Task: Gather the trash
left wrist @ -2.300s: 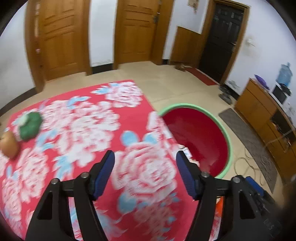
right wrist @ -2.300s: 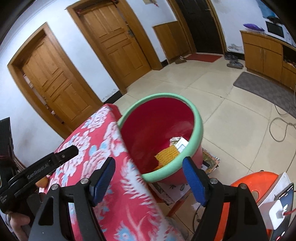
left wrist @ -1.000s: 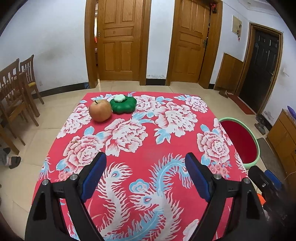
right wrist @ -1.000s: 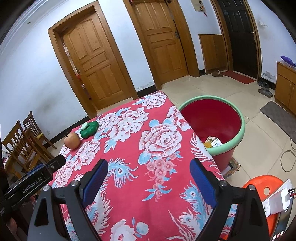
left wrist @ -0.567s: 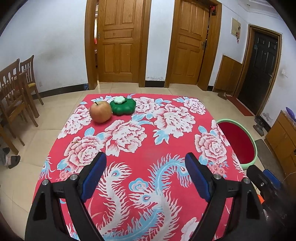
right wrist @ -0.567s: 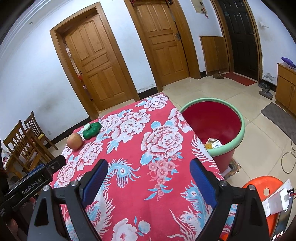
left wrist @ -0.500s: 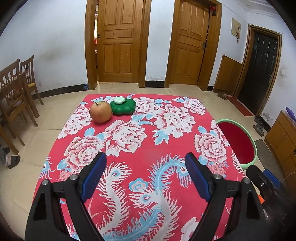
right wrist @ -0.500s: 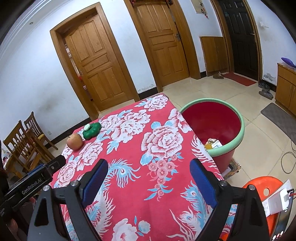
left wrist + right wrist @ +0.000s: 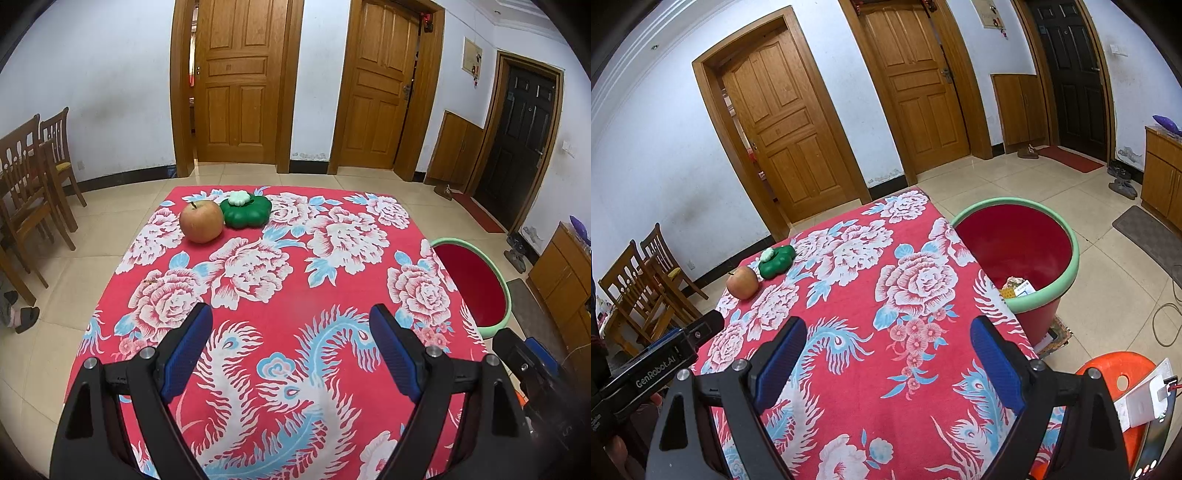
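A red bin with a green rim (image 9: 1067, 236) stands on the floor at the table's right side, also in the left wrist view (image 9: 508, 295). Paper trash (image 9: 1017, 288) lies inside it. The table has a red floral cloth (image 9: 295, 306). A red-yellow apple (image 9: 201, 221) and a green flower-shaped box with a white knob (image 9: 245, 212) sit at its far left; both also show in the right wrist view, apple (image 9: 741, 282) and box (image 9: 775, 260). My left gripper (image 9: 291, 350) and right gripper (image 9: 888, 360) are open and empty above the table's near part.
Wooden chairs (image 9: 33, 177) stand left of the table. An orange stool (image 9: 1115, 373) with a white device stands near right. A wooden cabinet (image 9: 1161, 171) and a grey mat (image 9: 1148, 232) lie at the right. Two wooden doors and a black door are behind.
Both grippers pulled back from the bin's edge to the table's near side between 2.3 s and 1 s ago. Since then nothing has visibly moved; both stay open.
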The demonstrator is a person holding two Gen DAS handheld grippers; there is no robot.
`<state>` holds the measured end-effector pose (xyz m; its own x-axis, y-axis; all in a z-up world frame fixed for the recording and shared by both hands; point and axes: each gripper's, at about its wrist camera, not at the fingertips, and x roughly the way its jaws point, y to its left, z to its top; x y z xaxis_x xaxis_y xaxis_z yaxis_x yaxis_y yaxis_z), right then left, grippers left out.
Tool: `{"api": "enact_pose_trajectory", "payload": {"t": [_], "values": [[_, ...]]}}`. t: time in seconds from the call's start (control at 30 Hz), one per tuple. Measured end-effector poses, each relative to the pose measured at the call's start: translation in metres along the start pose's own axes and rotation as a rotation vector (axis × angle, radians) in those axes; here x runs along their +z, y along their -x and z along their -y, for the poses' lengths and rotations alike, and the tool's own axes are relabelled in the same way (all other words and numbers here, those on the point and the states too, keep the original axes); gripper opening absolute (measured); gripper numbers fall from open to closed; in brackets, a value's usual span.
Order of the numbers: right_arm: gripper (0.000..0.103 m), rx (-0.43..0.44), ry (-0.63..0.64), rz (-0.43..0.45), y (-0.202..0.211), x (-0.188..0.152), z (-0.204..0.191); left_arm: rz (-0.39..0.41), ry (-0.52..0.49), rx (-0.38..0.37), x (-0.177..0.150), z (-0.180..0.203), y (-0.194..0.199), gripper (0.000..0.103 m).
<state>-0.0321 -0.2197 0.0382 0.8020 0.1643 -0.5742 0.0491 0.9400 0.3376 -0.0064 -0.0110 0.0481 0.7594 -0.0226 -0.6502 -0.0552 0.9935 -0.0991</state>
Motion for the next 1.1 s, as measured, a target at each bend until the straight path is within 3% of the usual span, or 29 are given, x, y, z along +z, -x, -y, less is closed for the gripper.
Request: {"api": "enact_pose_trajectory", "payload": {"t": [1.1], "values": [[0.092, 0.001, 0.002, 0.004, 0.0011, -0.0010, -0.0020, 0.001, 0.003, 0.000, 0.0004, -0.0017, 0.0013, 0.086]]}}
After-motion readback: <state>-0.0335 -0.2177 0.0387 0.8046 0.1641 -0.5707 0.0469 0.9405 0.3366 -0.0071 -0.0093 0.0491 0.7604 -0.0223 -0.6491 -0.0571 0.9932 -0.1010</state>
